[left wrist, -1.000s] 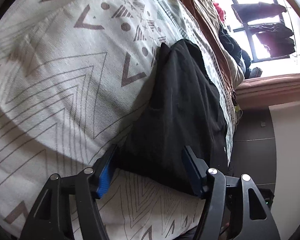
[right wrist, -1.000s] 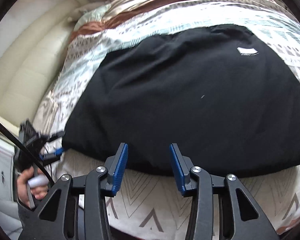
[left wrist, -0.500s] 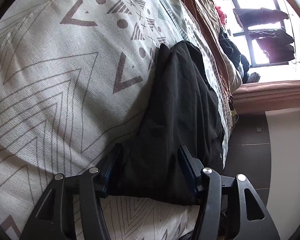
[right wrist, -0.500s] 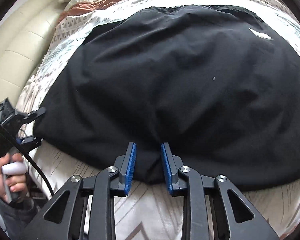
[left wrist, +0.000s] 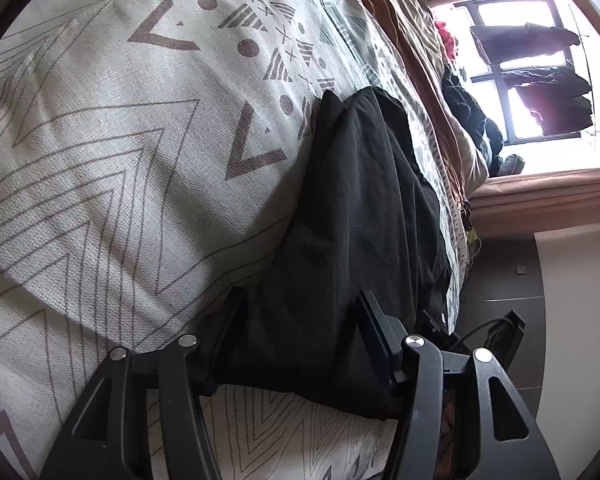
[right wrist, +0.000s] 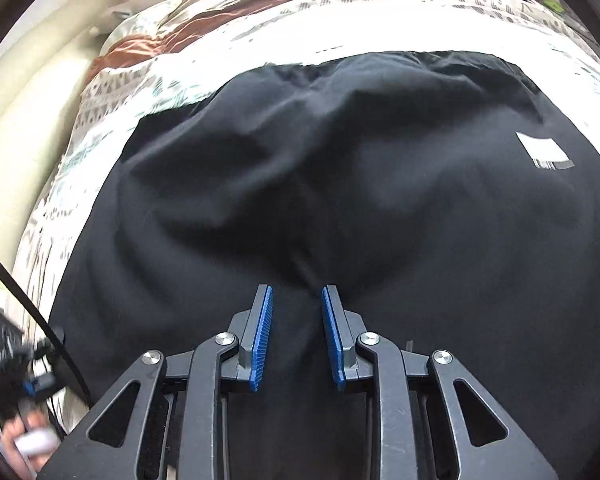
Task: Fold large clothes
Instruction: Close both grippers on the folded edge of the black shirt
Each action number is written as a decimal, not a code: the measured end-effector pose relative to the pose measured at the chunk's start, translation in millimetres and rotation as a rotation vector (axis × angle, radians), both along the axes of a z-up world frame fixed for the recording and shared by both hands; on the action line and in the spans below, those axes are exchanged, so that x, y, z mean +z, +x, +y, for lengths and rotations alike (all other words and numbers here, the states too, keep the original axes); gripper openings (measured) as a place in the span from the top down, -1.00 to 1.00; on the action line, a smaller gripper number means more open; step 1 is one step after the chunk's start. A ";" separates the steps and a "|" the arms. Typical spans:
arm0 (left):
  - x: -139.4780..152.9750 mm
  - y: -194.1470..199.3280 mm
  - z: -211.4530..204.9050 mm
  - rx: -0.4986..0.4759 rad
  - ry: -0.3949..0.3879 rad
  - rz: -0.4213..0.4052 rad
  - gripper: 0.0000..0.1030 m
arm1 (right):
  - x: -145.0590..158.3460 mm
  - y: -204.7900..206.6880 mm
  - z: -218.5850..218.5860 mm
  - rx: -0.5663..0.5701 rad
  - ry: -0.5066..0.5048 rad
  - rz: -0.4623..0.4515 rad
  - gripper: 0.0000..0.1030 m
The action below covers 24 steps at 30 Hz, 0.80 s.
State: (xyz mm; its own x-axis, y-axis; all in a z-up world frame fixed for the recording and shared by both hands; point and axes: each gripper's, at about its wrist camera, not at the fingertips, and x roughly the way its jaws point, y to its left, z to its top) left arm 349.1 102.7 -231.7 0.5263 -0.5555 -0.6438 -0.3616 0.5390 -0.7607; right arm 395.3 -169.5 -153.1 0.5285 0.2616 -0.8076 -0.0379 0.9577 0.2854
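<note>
A black garment [right wrist: 380,208] lies spread on the bed, over a patterned bedspread [left wrist: 112,152] printed with grey chevrons and triangles. The right gripper [right wrist: 296,320] has its jaws drawn close together, pinching a gathered ridge of the black cloth between the blue pads [right wrist: 262,336]. The left gripper [left wrist: 300,336] holds the garment's corner near the bed's edge; its jaws stand wider, with a thick bunch of fabric filling the gap, apparently clamped, though the pads are half hidden. A white label [right wrist: 544,154] shows on the garment.
</note>
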 end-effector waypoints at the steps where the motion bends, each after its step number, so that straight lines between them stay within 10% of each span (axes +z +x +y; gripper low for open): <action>1: 0.2 -0.4 -0.4 0.008 0.002 0.003 -0.10 | -0.5 8.6 -0.1 -0.009 0.002 0.000 0.56; 24: 2.3 15.8 -12.0 0.004 0.062 0.051 -0.10 | -12.7 122.0 7.3 -0.100 0.089 -0.014 0.55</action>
